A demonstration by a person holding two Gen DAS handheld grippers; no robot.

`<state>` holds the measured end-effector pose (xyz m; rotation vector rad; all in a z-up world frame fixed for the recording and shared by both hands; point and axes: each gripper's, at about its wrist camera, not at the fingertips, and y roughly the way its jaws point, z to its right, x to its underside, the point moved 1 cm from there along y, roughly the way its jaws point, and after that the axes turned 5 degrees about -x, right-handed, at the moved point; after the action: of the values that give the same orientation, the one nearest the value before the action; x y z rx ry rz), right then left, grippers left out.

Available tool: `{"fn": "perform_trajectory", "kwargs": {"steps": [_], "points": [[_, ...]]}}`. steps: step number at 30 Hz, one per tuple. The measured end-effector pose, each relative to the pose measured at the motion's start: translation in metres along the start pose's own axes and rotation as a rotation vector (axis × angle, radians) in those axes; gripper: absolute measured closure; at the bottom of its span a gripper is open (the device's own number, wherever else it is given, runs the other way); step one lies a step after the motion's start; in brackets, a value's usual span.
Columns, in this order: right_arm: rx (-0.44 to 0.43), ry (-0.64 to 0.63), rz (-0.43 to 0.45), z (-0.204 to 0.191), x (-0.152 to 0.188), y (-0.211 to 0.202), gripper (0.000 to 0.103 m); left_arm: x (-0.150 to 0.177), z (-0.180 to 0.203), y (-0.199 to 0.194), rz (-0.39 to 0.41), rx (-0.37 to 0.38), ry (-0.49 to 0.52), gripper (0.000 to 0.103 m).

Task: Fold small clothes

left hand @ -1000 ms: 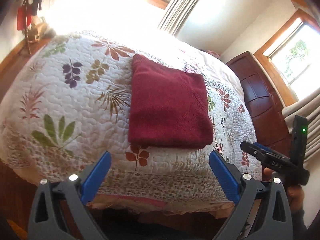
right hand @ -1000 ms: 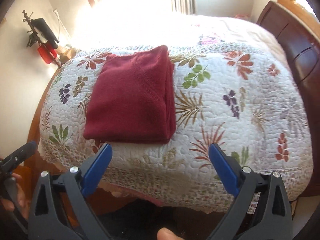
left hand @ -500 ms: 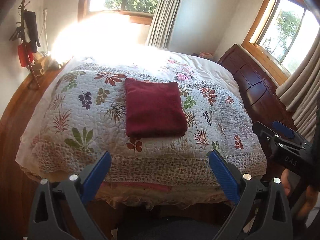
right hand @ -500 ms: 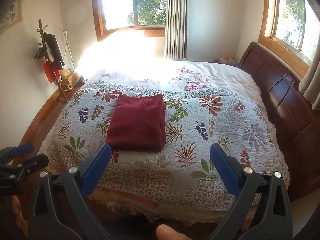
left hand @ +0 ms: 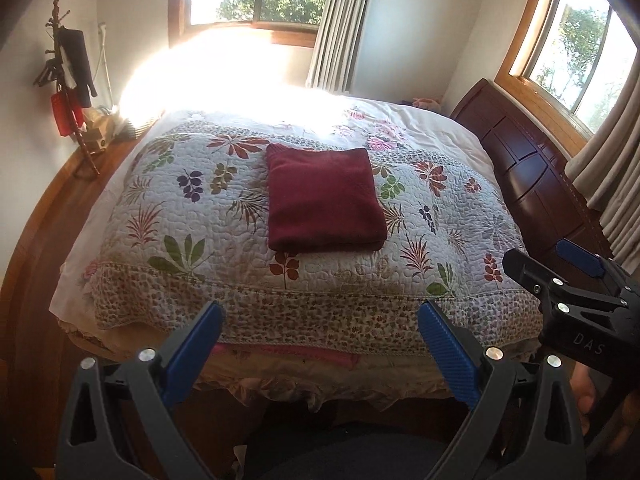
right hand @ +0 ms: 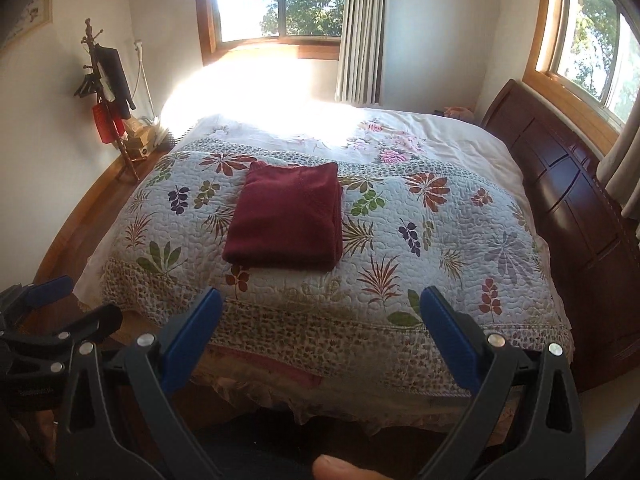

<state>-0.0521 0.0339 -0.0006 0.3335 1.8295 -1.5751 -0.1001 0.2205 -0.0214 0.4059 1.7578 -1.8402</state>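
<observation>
At far left, at about 9 o'clock in both views, a dark wooden coat stand hung with a black garment and a red bag [left hand: 70, 92], against the white wall beside the bed. Next rightward, the bed under a white quilted spread printed with coloured leaves [left hand: 168, 216], sunlit at its far end. On that quilt, just left of centre in the right wrist view and near dead centre in the left, the dark red knitted garment folded into a neat rectangle [left hand: 324, 200] [right hand: 286, 216], lying flat, edges squared, layered side at 3 o'clock, touched by neither tool. Left gripper [left hand: 320, 344] at 6 o'clock of its own view, blue-padded jaws wide apart and holding nothing, short of the bed's near edge; seen also at 8 o'clock in the right wrist view [right hand: 56, 320]. Right gripper [right hand: 320, 340] likewise spread wide and empty, well back from the garment; visible from the side at 4 o'clock in the left wrist view [left hand: 560, 280]. Further right, the dark carved wooden headboard [right hand: 568, 192] below a wood-framed window. Judged from the tidy stack and both tools clear of it: folding of this piece done, task at or near its end. Next move, if any, probably a fresh garment to fetch and lay flat, though none shows here.
</observation>
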Motion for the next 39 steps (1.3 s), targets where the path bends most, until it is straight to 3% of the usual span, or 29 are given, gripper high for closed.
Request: {"fn": "perform_trajectory", "kwargs": {"steps": [6, 17, 39], "points": [[0.003, -0.002, 0.000, -0.002, 0.000, 0.002, 0.004, -0.001, -0.010, -0.009, 0.035, -0.038, -0.016, 0.004], [0.005, 0.003, -0.004, -0.001, -0.003, 0.005, 0.005, -0.006, -0.005, -0.004, 0.025, -0.063, 0.015, 0.004], [0.005, -0.022, 0.013, -0.008, -0.011, 0.007, 0.004, -0.013, -0.009, 0.007, 0.007, -0.070, 0.024, 0.004]]}}
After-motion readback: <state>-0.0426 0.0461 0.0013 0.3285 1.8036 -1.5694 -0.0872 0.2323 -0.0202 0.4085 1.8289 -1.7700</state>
